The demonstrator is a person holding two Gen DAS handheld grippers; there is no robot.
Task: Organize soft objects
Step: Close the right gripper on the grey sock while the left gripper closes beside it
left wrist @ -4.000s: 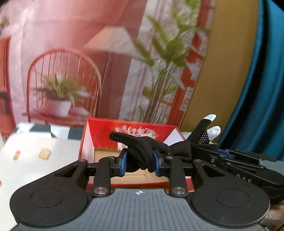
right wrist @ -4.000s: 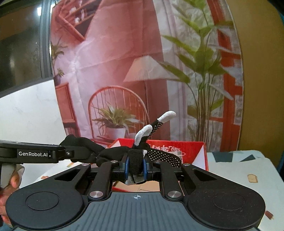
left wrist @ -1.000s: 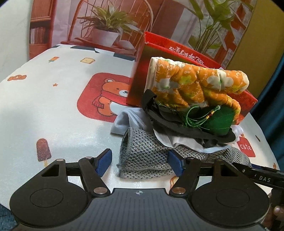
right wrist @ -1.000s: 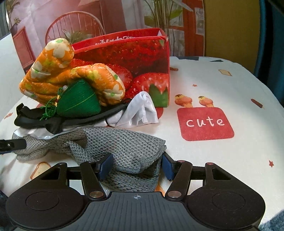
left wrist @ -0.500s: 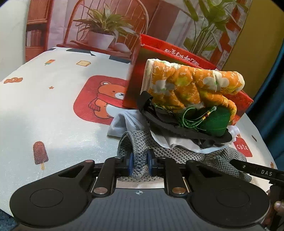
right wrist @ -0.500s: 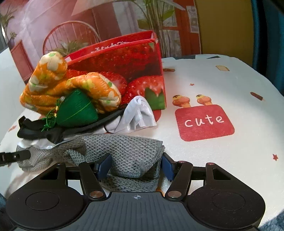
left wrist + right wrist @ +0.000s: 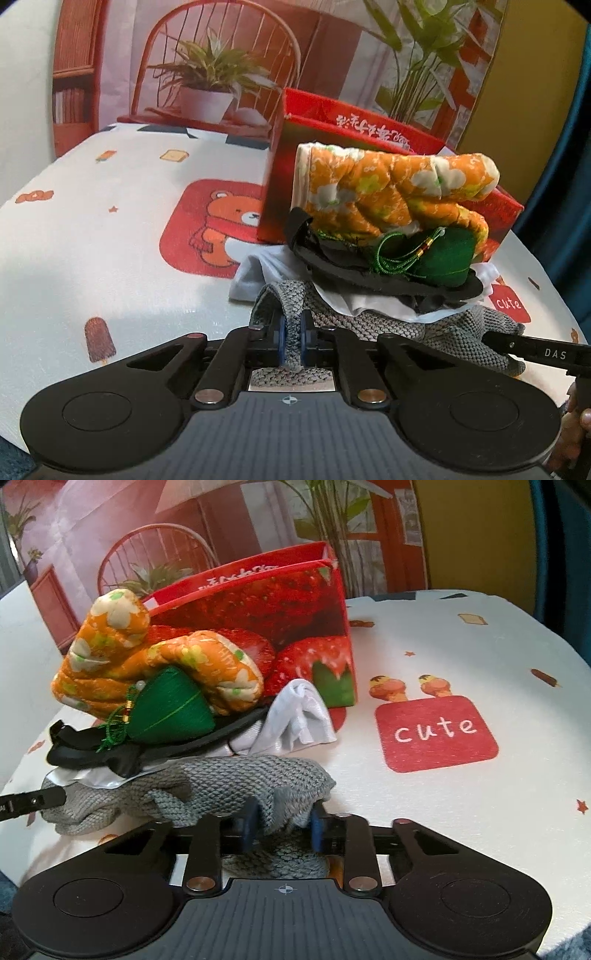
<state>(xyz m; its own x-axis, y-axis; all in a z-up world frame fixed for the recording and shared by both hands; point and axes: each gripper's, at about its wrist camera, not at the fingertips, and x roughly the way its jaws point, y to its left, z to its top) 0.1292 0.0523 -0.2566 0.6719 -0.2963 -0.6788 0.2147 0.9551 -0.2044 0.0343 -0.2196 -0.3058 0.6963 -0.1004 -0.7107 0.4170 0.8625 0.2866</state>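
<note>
On the cartoon-print tablecloth, the pile sits mid-frame before the red box. My left gripper pinches the grey knit; my right gripper is closing on its other end. I judge the next move: lift together, slowly, so the pile slides off.

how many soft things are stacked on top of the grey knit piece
4: white cloth directly on the grey knit piece, black strap item above it, then green pouch and orange floral mitt. More may be hidden.
</note>
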